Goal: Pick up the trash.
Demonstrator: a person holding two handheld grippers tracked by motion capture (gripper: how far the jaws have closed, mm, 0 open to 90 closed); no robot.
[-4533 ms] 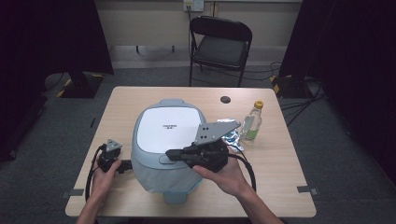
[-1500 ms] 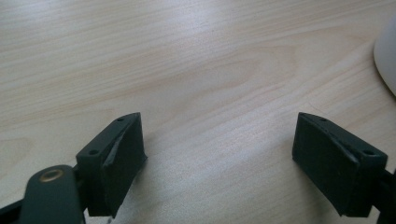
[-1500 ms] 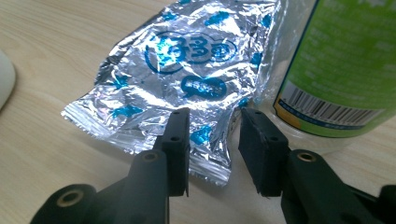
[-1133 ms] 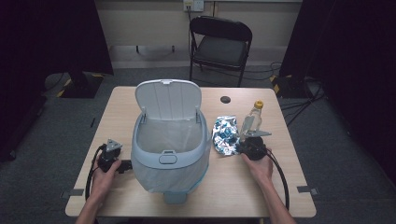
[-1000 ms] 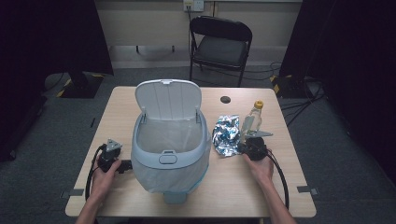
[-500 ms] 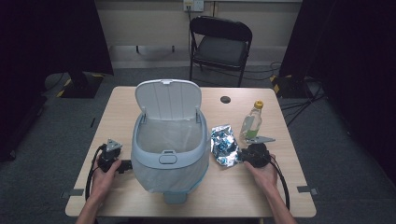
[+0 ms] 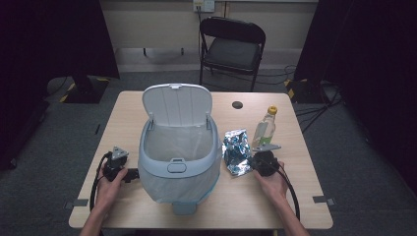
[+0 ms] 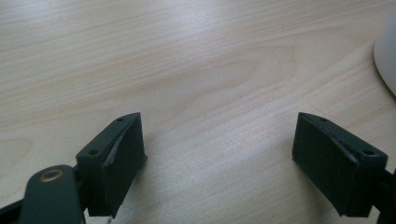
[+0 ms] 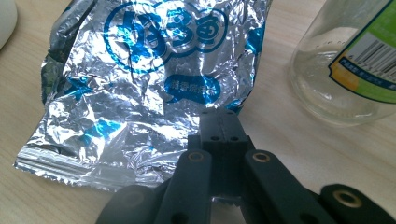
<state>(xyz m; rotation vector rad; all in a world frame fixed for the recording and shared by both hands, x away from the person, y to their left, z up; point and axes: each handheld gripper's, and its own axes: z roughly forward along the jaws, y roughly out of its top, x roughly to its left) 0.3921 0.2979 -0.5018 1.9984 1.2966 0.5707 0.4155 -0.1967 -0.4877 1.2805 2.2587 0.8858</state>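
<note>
We are pinching the foil bag (image 9: 140,88) in our right tool (image 9: 219,122) (left tool (image 8: 219,154) wide, idle); bin (image 7: 178,147) open, bottle (image 7: 264,129) waiting.

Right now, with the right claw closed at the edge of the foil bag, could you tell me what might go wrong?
The right claw pinches only the near edge of the crumpled foil snack bag, so the slick foil could slip out or tear on lifting. The plastic bottle stands upright close beside the bag; a swing toward the open bin could topple it.
</note>
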